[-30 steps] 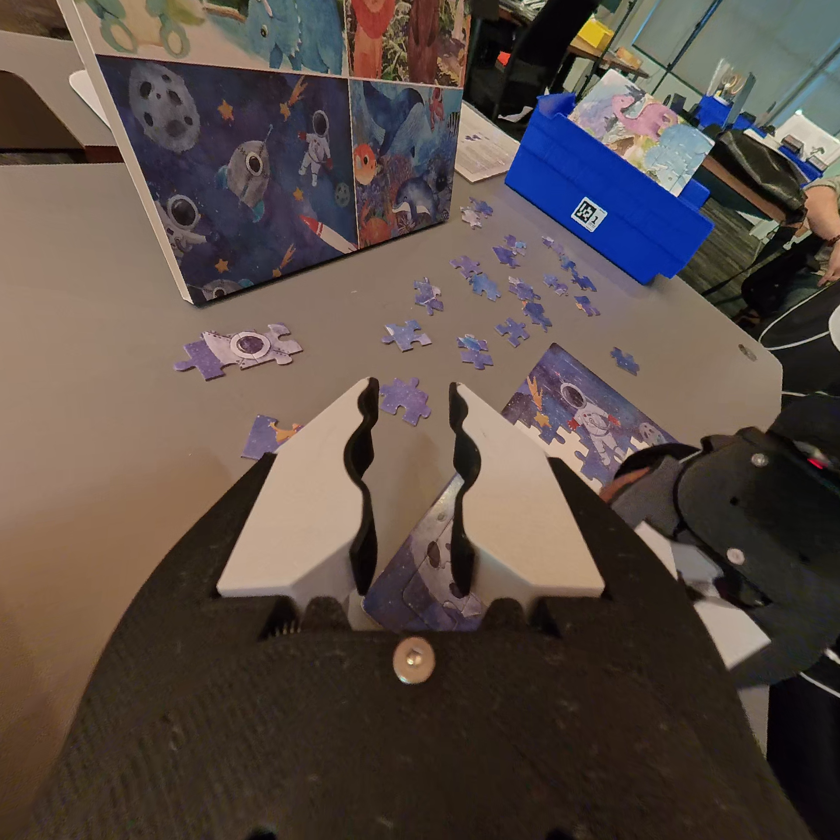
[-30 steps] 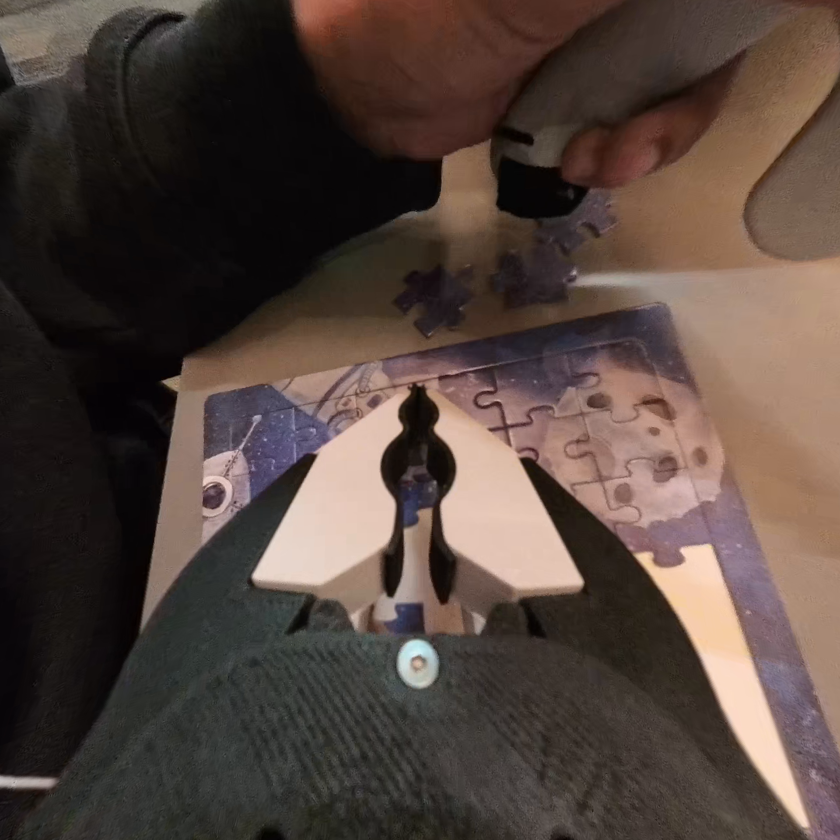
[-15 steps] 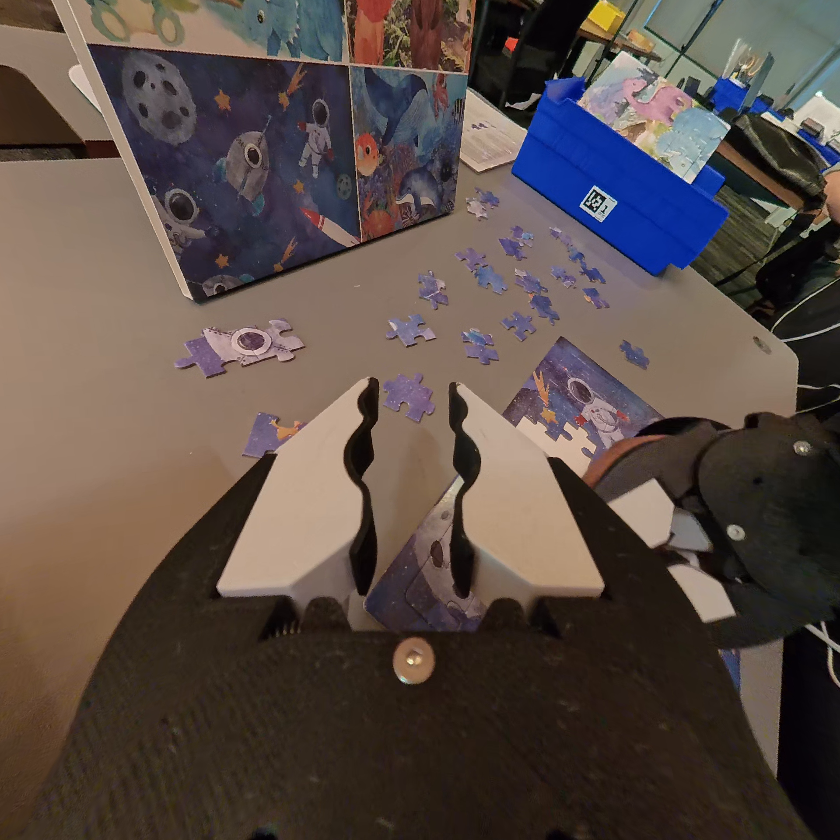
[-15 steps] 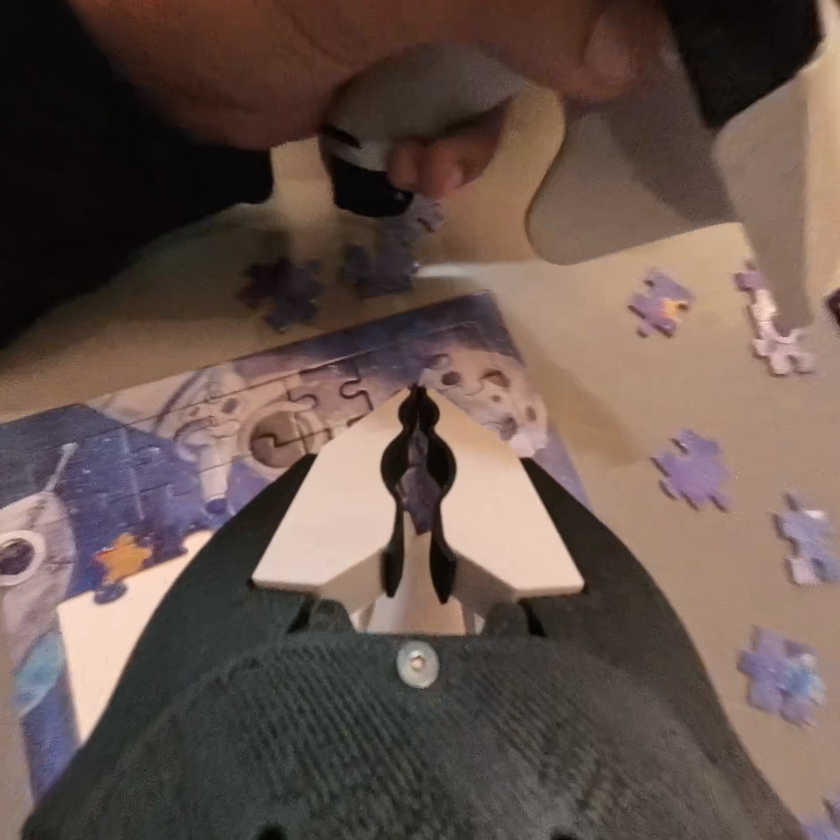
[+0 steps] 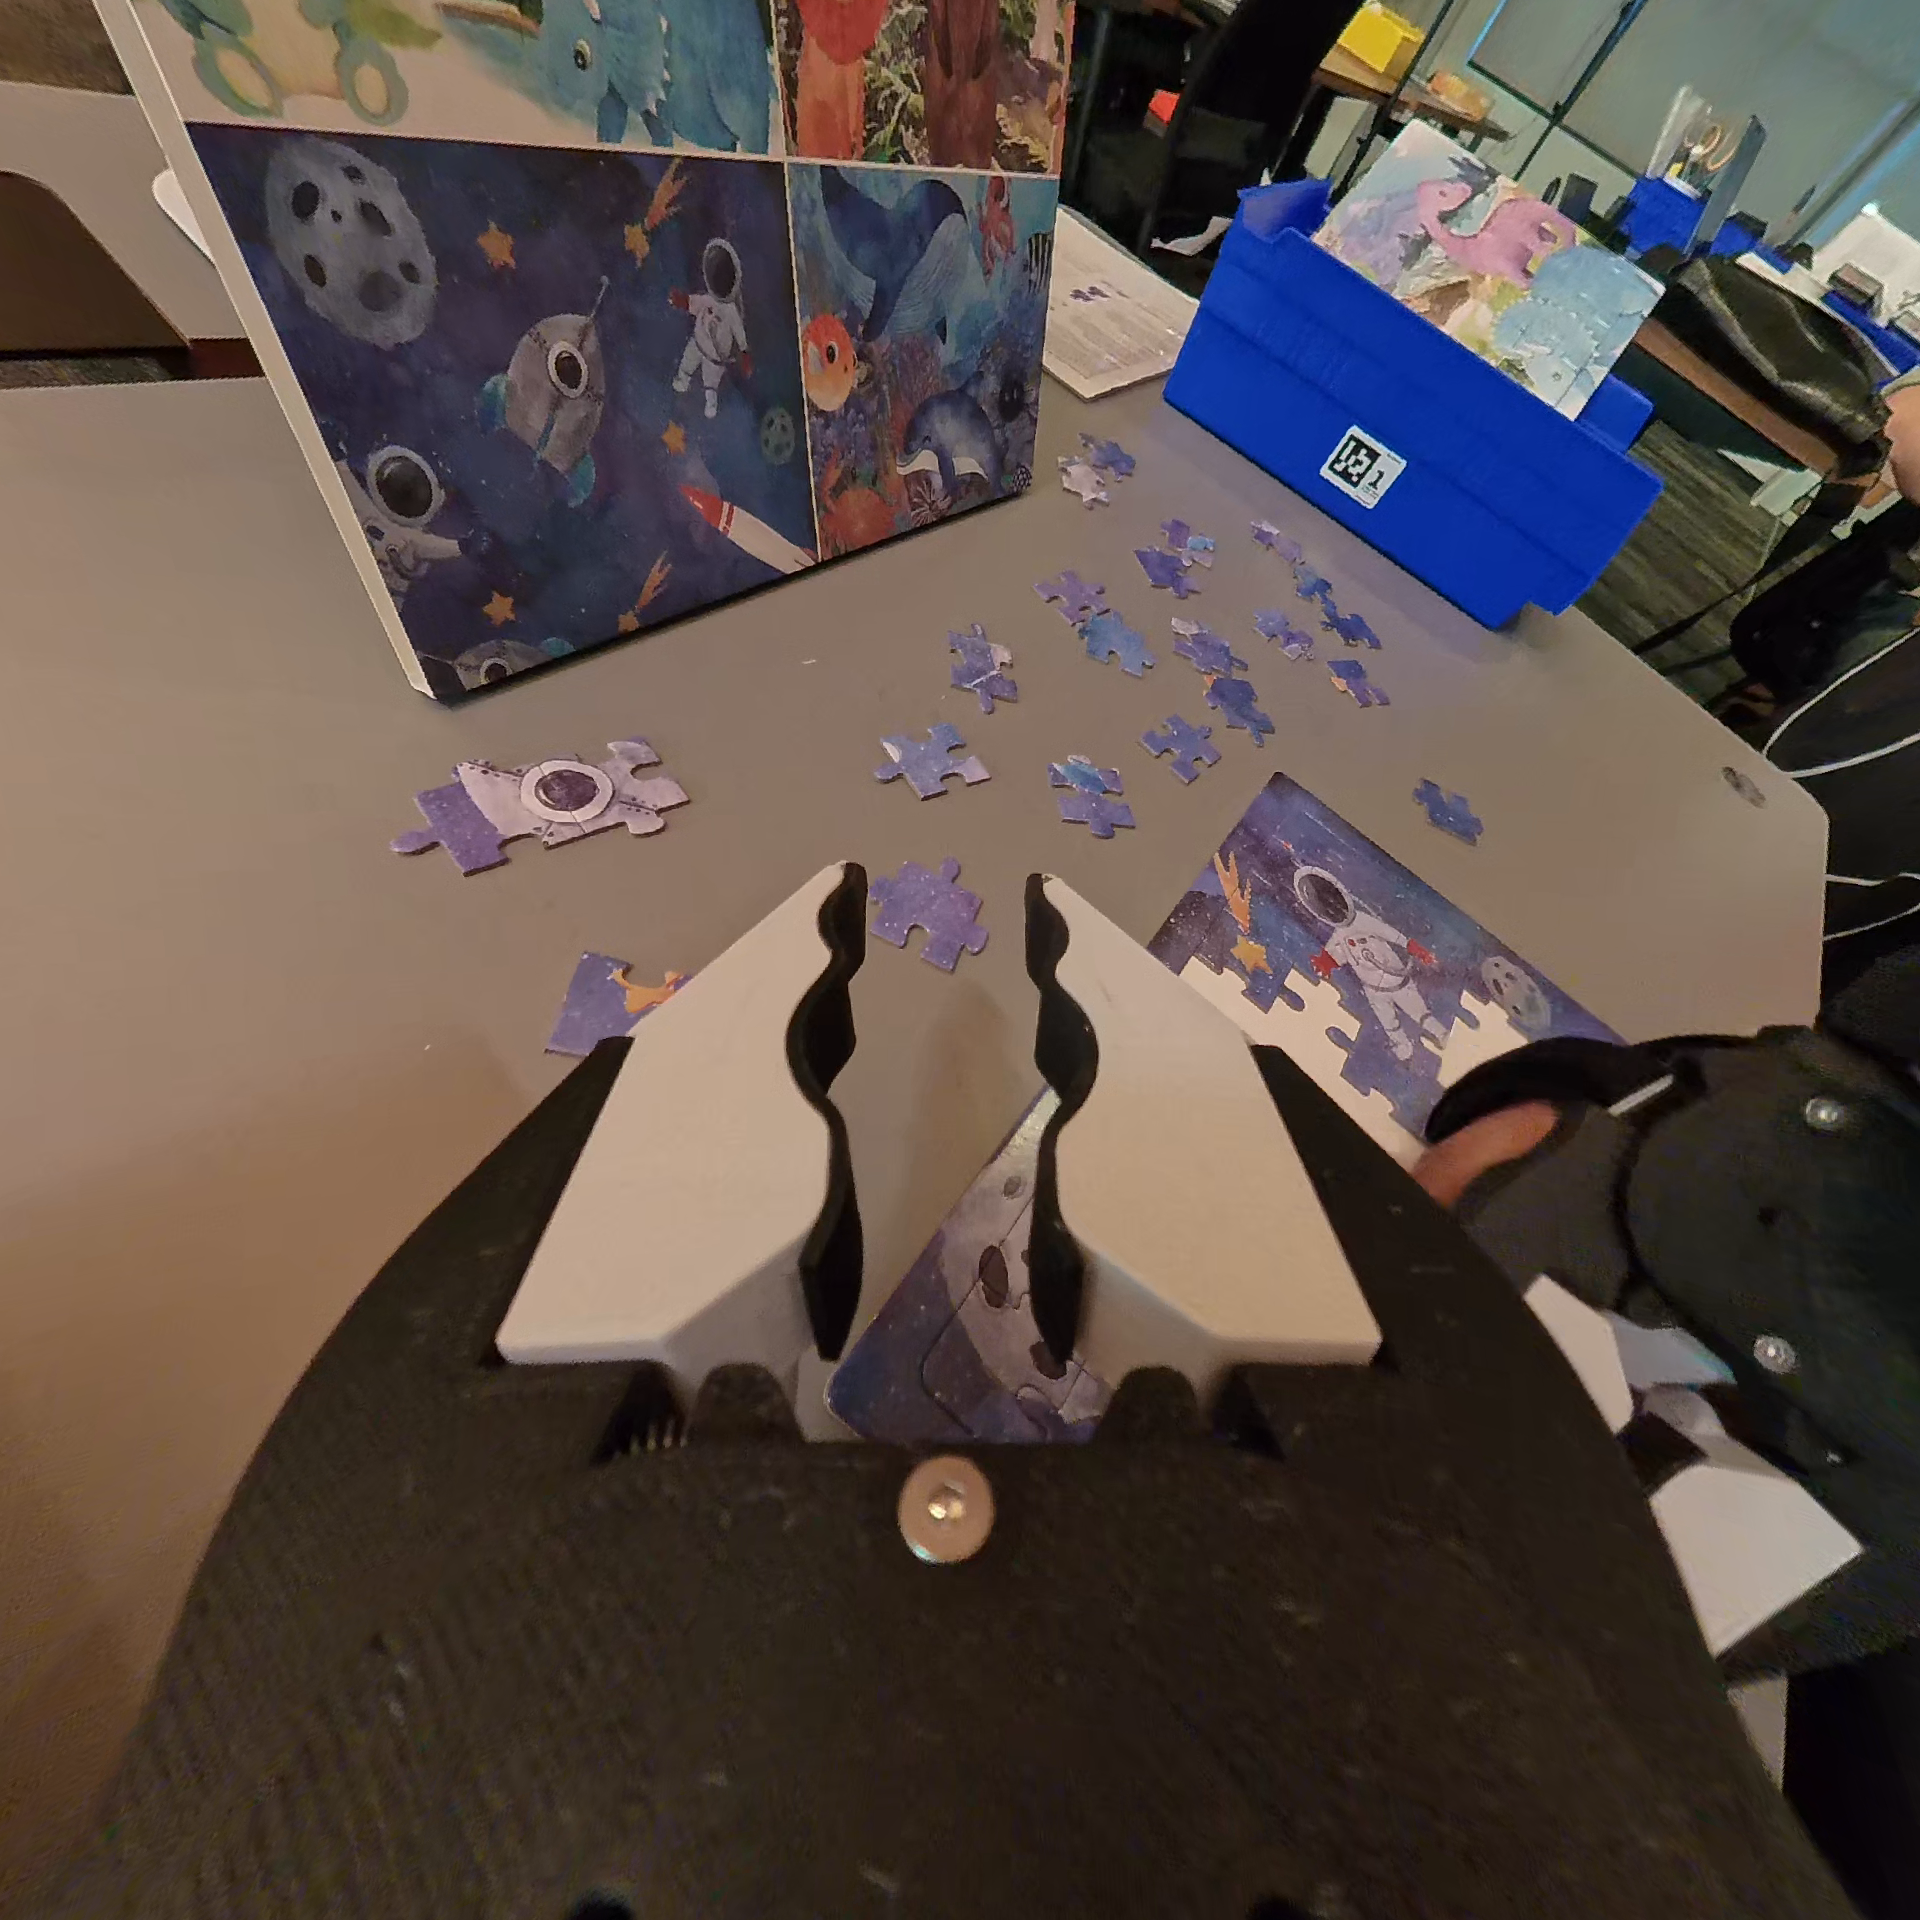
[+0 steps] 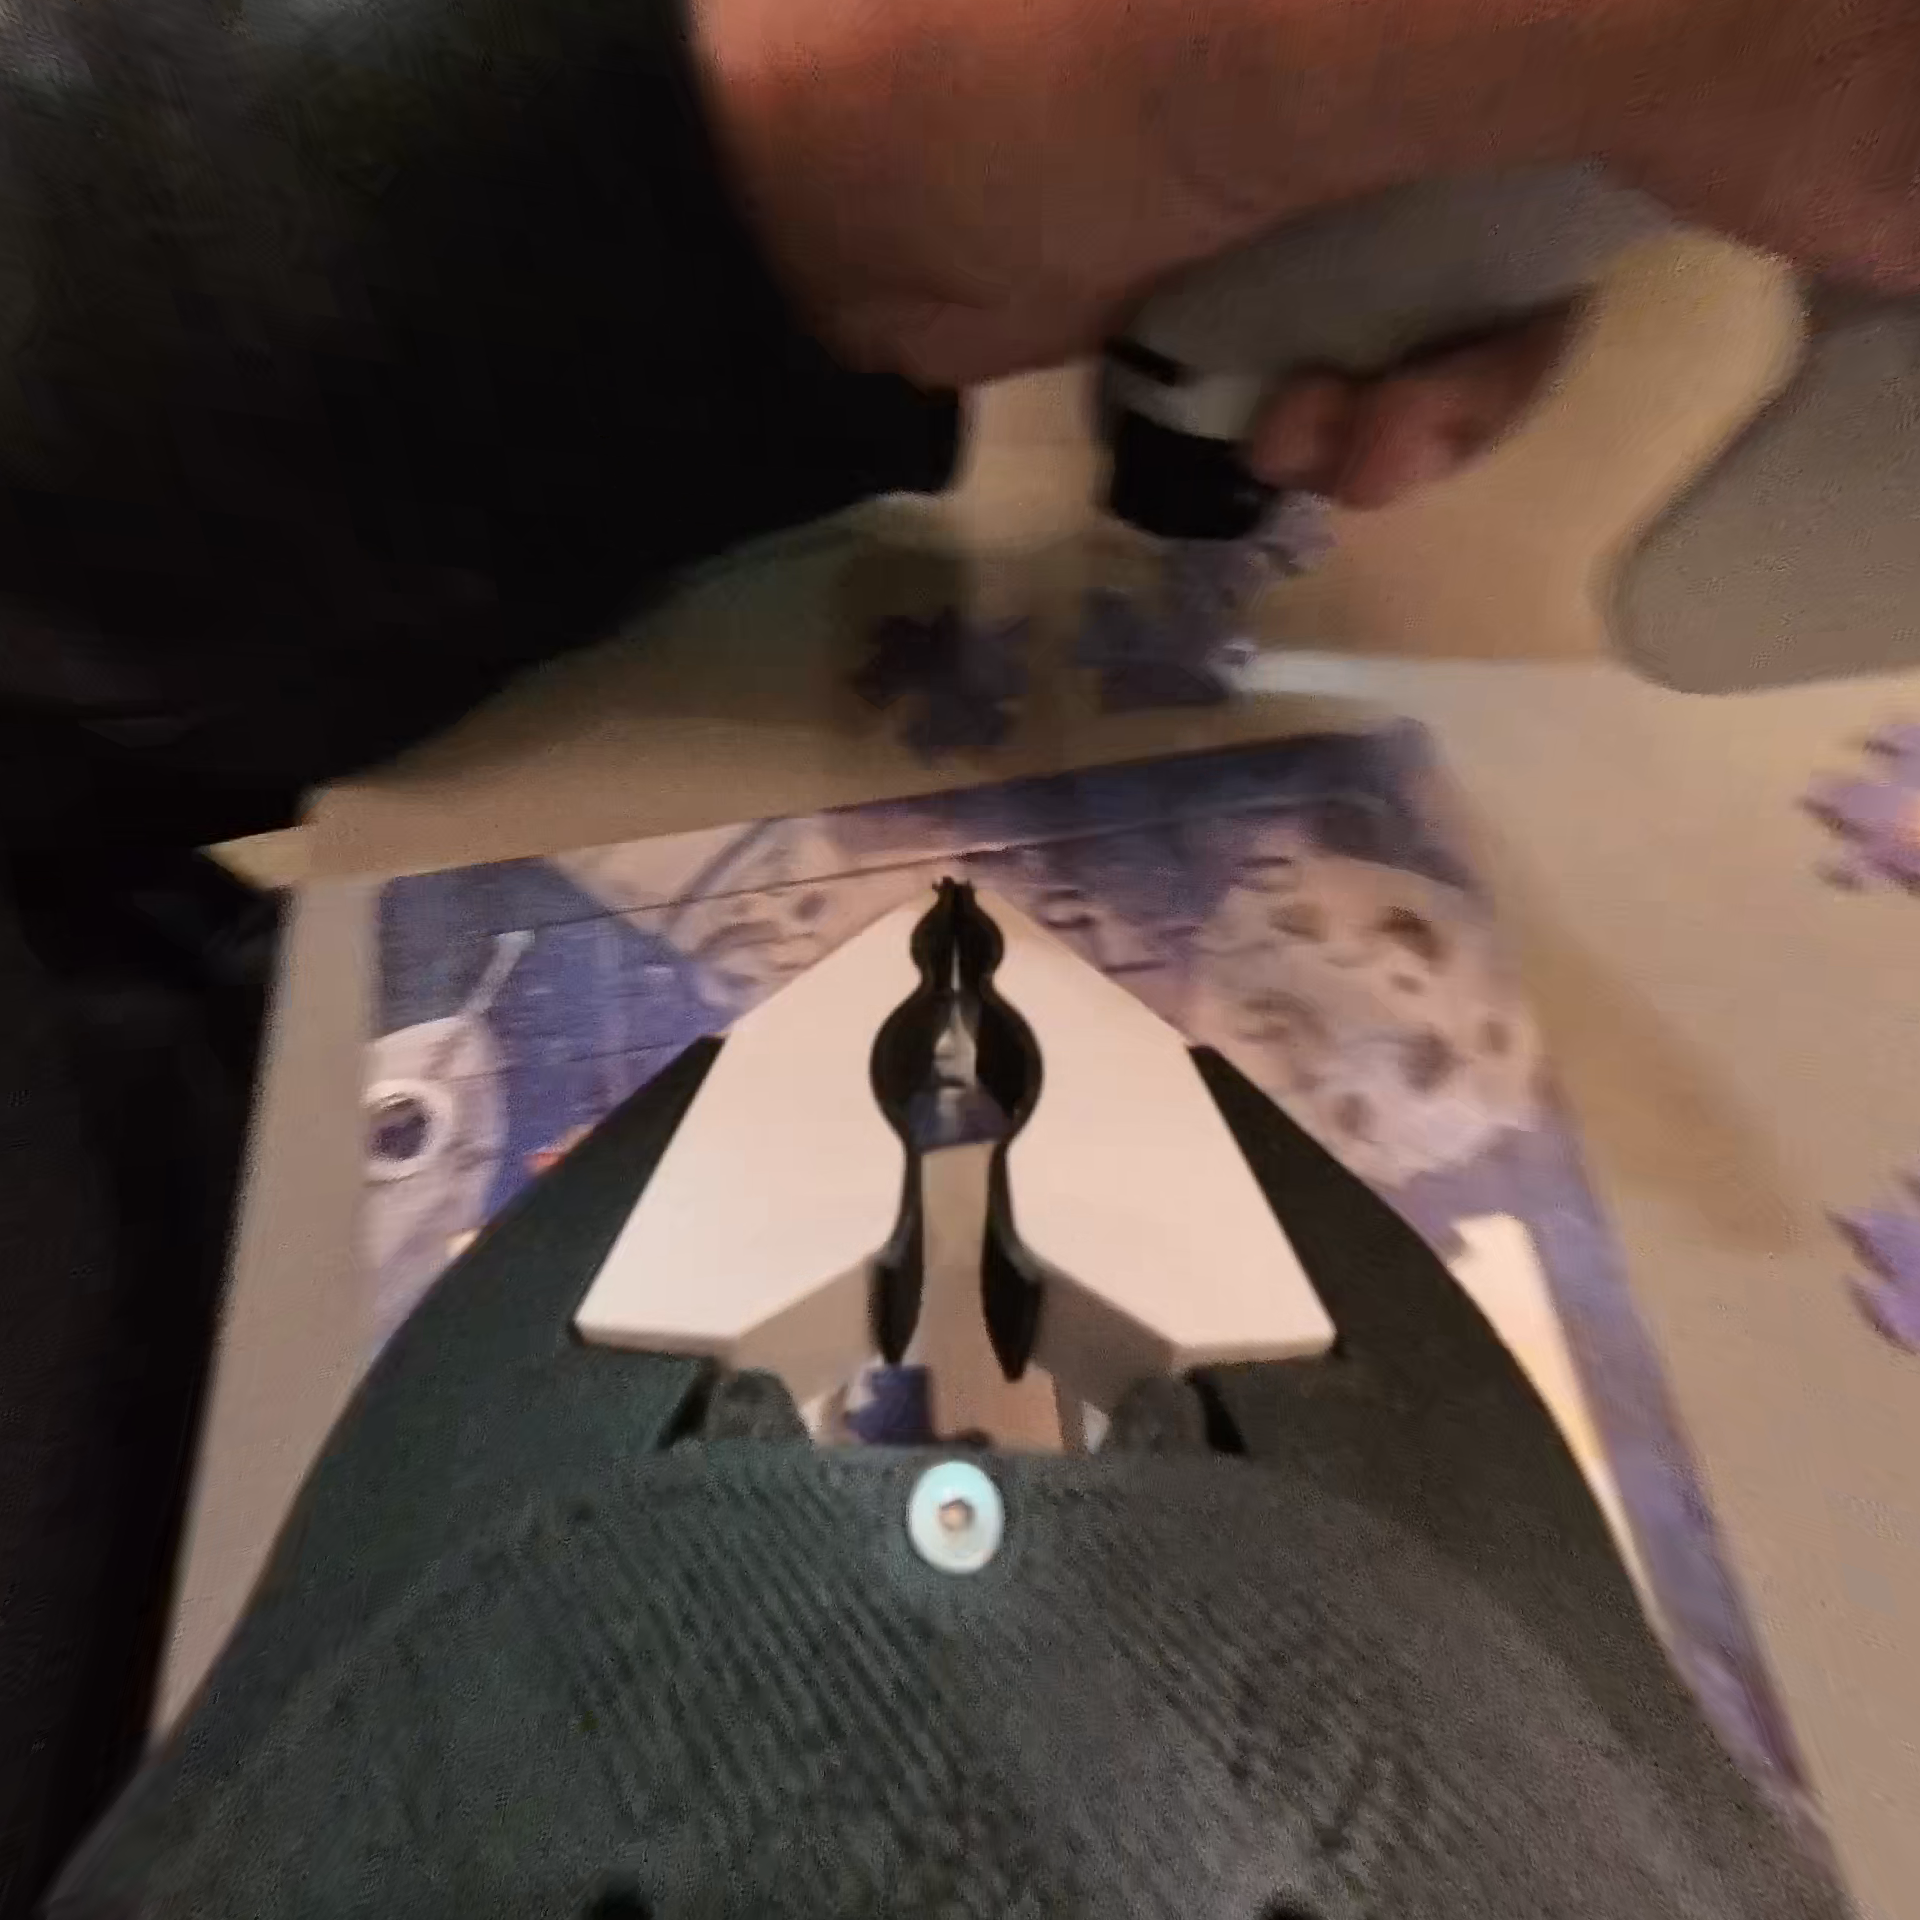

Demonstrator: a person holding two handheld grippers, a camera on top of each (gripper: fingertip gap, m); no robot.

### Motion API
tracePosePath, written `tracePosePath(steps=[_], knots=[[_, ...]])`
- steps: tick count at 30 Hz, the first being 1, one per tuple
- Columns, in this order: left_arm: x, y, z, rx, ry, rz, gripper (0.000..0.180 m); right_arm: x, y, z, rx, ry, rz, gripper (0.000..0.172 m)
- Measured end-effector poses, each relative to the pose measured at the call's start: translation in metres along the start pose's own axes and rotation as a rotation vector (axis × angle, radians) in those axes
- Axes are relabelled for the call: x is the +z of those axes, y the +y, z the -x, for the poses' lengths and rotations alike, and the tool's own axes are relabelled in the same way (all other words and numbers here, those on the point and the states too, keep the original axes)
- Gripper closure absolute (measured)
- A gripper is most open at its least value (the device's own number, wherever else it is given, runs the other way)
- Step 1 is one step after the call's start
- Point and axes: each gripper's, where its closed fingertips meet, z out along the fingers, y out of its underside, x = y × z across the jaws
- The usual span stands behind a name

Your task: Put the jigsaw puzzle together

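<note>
Hovering low over the grey table, the left gripper has its two white fingers parted by a narrow gap with nothing between the black pads. One loose purple starry jigsaw piece lies flat on the table just beyond the tips, touching neither finger. Just left of the left finger, a blue piece with an orange streak lies partly hidden. Farther toward the left edge sits one joined strip of pale rocket pieces with a round porthole.

Toward the table's far right, more than a dozen small blue and purple pieces lie scattered singly; I cannot count them exactly. One partly assembled space puzzle in its blue-bordered tray lies near the right edge, showing an astronaut and bare white gaps. One tall picture box printed with space and sea scenes stands at the far left, and one blue plastic bin holding a pastel puzzle board stands at the far right corner.

From the other side the view is blurred. The right gripper has its tips pressed together over that puzzle tray; whether anything is pinched I cannot tell. A hand holding the left gripper's handle is above two dark pieces.
</note>
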Motion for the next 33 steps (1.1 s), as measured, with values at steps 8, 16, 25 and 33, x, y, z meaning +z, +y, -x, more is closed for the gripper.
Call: tracePosePath(steps=[8,16,25,33], knots=[[0.0,-0.001,-0.001,0.004,0.0,-0.001,0.152,-0.018,0.013,-0.062,0.022,0.363,0.067,0.172],[0.0,0.0,-0.001,0.008,-0.003,0.003,0.152,0.0,-0.002,0.002,-0.146,0.101,0.023,0.172],[0.0,0.0,-0.001,0.009,-0.004,0.004,0.152,-0.022,0.016,-0.066,-0.025,0.426,0.088,0.167],[-0.002,0.006,0.013,0.041,-0.088,0.045,0.152,-0.023,0.013,-0.05,0.046,0.333,0.033,0.166]])
